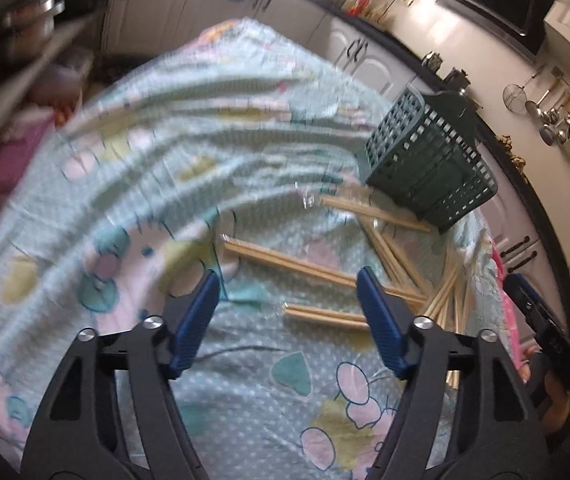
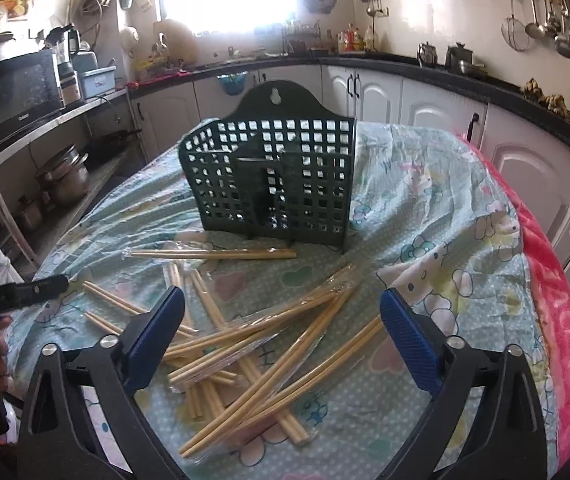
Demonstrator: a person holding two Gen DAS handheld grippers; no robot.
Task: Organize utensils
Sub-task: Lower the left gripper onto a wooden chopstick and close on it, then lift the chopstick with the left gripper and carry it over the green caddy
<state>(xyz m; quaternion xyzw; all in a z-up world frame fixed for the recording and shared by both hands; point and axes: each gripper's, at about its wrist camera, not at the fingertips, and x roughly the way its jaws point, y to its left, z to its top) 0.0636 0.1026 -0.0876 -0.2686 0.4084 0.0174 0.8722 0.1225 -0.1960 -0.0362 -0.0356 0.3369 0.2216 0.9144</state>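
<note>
Several pairs of wooden chopsticks in clear sleeves lie scattered on a table under a pale patterned cloth. They also show in the left wrist view. A dark green lattice utensil holder stands upright behind them; in the left wrist view the holder is at the far right. My right gripper is open and empty, just above the chopstick pile. My left gripper is open and empty, with chopsticks lying between and beyond its fingers. The left gripper also shows at the left edge of the right wrist view.
A pink towel hangs over the table's right edge. Kitchen counters and white cabinets ring the room. A microwave and pots stand on shelves at left. Ladles hang on the right wall.
</note>
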